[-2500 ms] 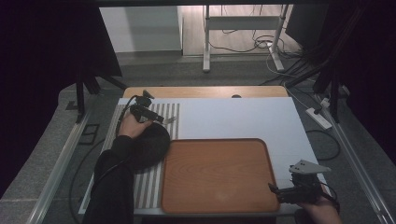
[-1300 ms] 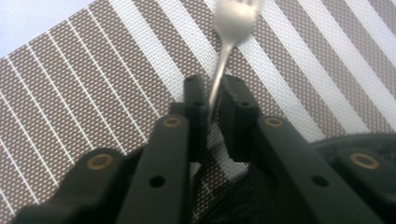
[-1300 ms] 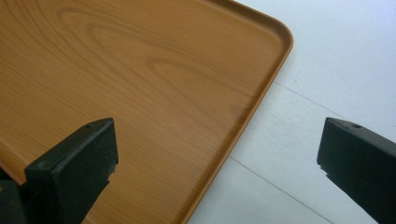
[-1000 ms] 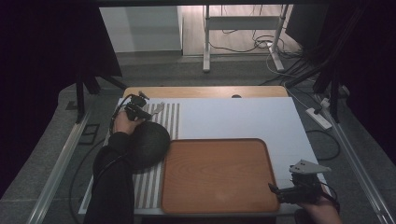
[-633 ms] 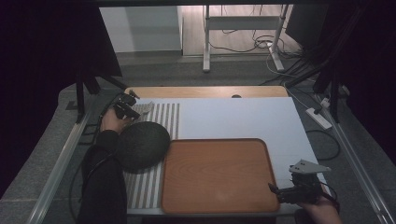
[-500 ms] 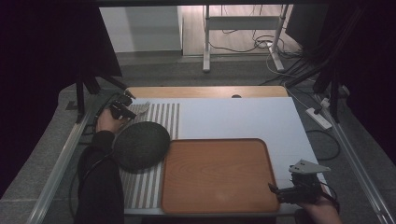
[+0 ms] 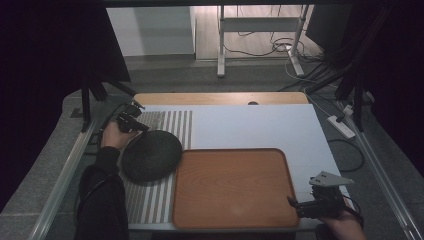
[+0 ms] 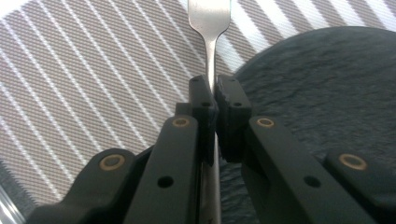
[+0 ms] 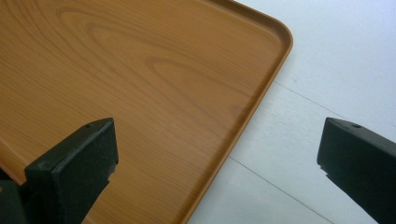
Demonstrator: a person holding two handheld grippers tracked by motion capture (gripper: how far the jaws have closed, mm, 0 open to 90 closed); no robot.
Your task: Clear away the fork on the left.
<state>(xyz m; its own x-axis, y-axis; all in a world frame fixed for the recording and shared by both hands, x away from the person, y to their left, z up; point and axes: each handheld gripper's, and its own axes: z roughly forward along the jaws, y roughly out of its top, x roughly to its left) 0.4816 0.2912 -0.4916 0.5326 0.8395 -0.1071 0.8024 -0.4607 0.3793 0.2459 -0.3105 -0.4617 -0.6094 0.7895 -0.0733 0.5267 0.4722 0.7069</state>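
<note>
On the desk (image 7: pixel 250 125) before you, a tray (image 7: pixel 232 187) lies at the near middle, with a striped mat (image 7: pixel 172 125) along the left side and a round plate (image 7: pixel 151 155) on that mat, just left of the tray's far corner. Your left gripper (image 7: pixel 131 121) sits at the plate's far left edge, clamped on a fork (image 8: pixel 208 18) whose stem runs out over the mat beside the plate. Your right gripper (image 7: pixel 300 206) rests at the tray's near right corner, its jaws apart, one over the tray and one over the bare desk.

The left claw (image 7: pixel 131 121) has drawn back from above the dark plate (image 7: pixel 151 155) toward the bench's far left corner. The plate now lies uncovered. The fork (image 8: pixel 208 28) is clamped in it.
</note>
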